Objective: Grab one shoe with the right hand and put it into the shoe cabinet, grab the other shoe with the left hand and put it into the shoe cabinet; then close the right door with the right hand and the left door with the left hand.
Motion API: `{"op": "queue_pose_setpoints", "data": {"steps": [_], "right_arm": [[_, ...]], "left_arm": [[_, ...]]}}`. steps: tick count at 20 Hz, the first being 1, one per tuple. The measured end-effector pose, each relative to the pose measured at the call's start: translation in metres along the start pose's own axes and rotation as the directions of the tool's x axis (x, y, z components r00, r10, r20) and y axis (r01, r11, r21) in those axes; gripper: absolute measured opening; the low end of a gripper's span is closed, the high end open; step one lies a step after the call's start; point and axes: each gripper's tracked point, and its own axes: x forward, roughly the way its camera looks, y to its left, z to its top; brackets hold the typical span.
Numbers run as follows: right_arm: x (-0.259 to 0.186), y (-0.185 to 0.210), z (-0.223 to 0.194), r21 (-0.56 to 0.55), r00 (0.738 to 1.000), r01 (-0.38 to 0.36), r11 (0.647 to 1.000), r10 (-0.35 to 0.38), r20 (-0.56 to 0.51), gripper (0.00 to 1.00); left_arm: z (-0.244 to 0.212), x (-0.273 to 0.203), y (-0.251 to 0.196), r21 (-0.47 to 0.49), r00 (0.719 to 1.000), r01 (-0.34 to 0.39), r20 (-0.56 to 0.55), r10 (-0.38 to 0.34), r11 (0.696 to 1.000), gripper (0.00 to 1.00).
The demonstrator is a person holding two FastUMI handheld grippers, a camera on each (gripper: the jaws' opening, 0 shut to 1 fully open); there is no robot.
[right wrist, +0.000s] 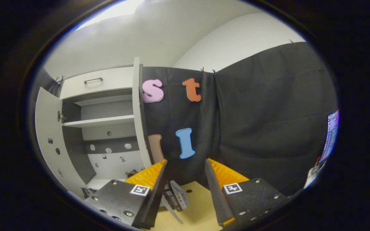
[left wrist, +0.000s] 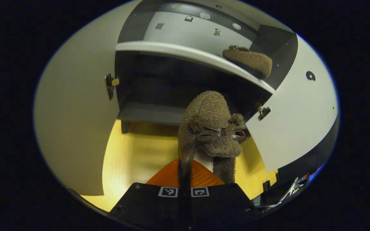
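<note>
We are observing the white shoe cabinet with dark inner walls (left wrist: 185, 53) standing with both doors swung open: the left white door panel (left wrist: 75, 122) and the right white door panel (left wrist: 295, 109) are flanking its opening in the left gripper view. In the right gripper view the same cabinet (right wrist: 103, 120) is sitting to the left of the gripper. Below the cabinet we are seeing the yellow wooden floor (left wrist: 133, 157). One fuzzy brown slipper (left wrist: 249, 61) is lying on the cabinet's white shelf, toward its right end. The second fuzzy brown slipper with a thin brown bow (left wrist: 210, 128) is hanging in front of the cabinet's lower opening, pinched between the nearly closed fingers of the left gripper (left wrist: 185, 179). The right gripper (right wrist: 183, 179) is holding nothing, its fingers standing wide apart.
</note>
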Motion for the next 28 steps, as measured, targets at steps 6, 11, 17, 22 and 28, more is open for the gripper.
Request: {"op": "queue_pose_setpoints", "data": {"steps": [6, 11, 17, 22, 28], "right_arm": [[0.019, -0.013, -0.018, 0.041, 1.000, 0.009, 0.999, -0.008, -0.024, 0.65], [0.034, -0.030, -0.034, 0.057, 0.998, 0.039, 0.998, -0.037, -0.041, 0.69], [0.042, -0.053, -0.055, 0.072, 0.993, 0.097, 0.993, -0.091, -0.081, 0.65], [0.044, -0.067, -0.056, 0.063, 0.988, 0.143, 0.988, -0.138, -0.074, 0.65], [0.046, -0.078, -0.057, 0.037, 0.982, 0.176, 0.984, -0.173, -0.080, 0.65]], "left_arm": [[0.098, -0.025, -0.010, 0.008, 0.986, 0.012, 0.165, -0.013, 1.000, 0.01], [0.174, -0.015, -0.022, 0.013, 0.969, 0.014, 0.248, -0.017, 1.000, 0.01], [0.254, 0.009, -0.032, -0.016, 0.946, 0.027, 0.323, -0.020, 1.000, 0.00], [0.290, 0.045, -0.024, -0.046, 0.948, 0.014, 0.318, 0.001, 0.999, 0.01], [0.301, 0.076, -0.012, 0.004, 0.954, -0.063, 0.295, 0.059, 0.998, 0.00]]}}
